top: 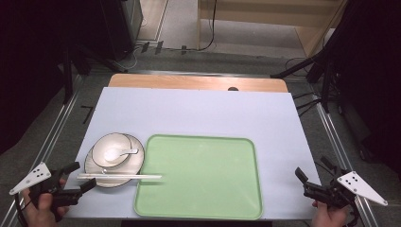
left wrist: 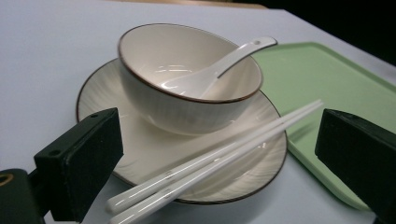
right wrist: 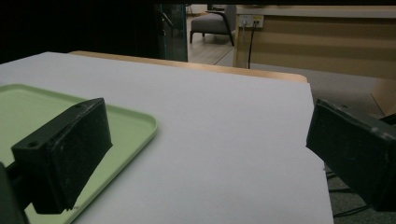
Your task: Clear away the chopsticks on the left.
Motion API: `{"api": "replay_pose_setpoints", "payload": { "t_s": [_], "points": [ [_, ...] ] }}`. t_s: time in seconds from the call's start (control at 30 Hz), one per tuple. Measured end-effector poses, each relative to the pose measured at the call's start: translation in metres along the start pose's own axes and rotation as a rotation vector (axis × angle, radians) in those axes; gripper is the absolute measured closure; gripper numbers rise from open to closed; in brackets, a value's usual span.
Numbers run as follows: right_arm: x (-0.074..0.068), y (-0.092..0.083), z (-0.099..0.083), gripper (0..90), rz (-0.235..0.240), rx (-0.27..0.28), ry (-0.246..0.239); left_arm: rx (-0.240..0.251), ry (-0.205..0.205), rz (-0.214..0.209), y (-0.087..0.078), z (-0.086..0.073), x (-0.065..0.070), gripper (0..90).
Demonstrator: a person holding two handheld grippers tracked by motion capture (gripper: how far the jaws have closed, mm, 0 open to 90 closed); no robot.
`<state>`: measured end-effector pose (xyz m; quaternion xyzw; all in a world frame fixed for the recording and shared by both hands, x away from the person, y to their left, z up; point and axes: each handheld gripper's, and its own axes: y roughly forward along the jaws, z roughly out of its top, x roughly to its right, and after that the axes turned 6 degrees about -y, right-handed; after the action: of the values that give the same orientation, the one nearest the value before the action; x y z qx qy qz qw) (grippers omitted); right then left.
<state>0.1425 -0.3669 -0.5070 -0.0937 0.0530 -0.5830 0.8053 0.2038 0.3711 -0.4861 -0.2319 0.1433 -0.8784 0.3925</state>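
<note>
A white bowl (top: 111, 149) (left wrist: 187, 84) with a dark rim sits on a white ribbed plate (top: 94, 166) (left wrist: 140, 144), and a white spoon (top: 122, 152) (left wrist: 219, 70) lies in the bowl. A pair of white chopsticks (top: 118, 177) (left wrist: 215, 161) rests across the plate's near edge, tips over the rim of the green tray (top: 198, 208) (left wrist: 327, 84) (right wrist: 135, 121). My left gripper (top: 80, 177) (left wrist: 219, 158) stands open just before the chopsticks' near ends. My right gripper (top: 302, 182) (right wrist: 210, 154) is open at the table's right front corner, with nothing between its jaws.
The white table sheet (top: 198, 113) (right wrist: 224, 112) spreads behind the tray, with a wooden strip (top: 198, 82) at the far edge. Dark stands and cables flank the table. A wooden cabinet (right wrist: 317, 42) stands beyond it.
</note>
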Motion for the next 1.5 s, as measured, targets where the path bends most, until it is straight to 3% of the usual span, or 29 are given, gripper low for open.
{"api": "replay_pose_setpoints", "payload": {
  "t_s": [0.07,0.1,0.13,0.17,0.27,0.47,0.63,0.8,0.97,1.4,1.43,1.5],
  "points": [
    [0.000,0.001,-0.001,0.4,-0.005,-0.008,-0.002,0.008,0.008,0.018,-0.001,0.005,0.009,10.3],
    [0.000,0.001,-0.001,0.4,-0.008,-0.010,0.004,0.018,0.011,0.007,-0.002,0.006,0.013,15.5],
    [0.000,0.001,-0.001,0.4,-0.013,-0.013,0.004,0.021,0.015,-0.004,-0.002,0.008,0.017,23.5],
    [0.000,0.001,-0.002,0.4,-0.016,-0.014,0.007,0.022,0.019,-0.002,-0.002,0.010,0.021,37.8],
    [-0.001,0.002,-0.002,0.4,-0.016,-0.018,0.009,0.026,-0.008,-0.039,-0.002,0.015,0.027,58.9],
    [-0.005,0.005,-0.002,0.4,-0.015,-0.039,-0.013,-0.002,-0.007,-0.107,0.006,0.017,0.040,88.3],
    [-0.006,0.007,-0.002,0.7,-0.016,-0.054,-0.011,-0.102,0.038,-0.127,0.024,0.013,0.052,90.0],
    [-0.005,0.007,-0.003,0.7,-0.016,-0.054,-0.001,-0.170,0.046,-0.153,0.045,0.007,0.059,90.0],
    [-0.006,0.007,-0.002,0.7,-0.018,-0.055,-0.008,-0.224,0.050,-0.095,0.064,0.001,0.059,90.0],
    [-0.006,0.007,-0.003,0.7,-0.021,-0.067,-0.015,-0.249,0.030,0.002,0.089,0.005,0.058,90.0],
    [-0.006,0.007,-0.003,0.7,-0.021,-0.071,-0.016,-0.252,0.037,0.037,0.094,0.007,0.059,90.0],
    [-0.006,0.007,-0.004,0.8,-0.020,-0.073,-0.019,-0.266,0.050,0.065,0.100,0.008,0.061,90.0]
  ]
}}
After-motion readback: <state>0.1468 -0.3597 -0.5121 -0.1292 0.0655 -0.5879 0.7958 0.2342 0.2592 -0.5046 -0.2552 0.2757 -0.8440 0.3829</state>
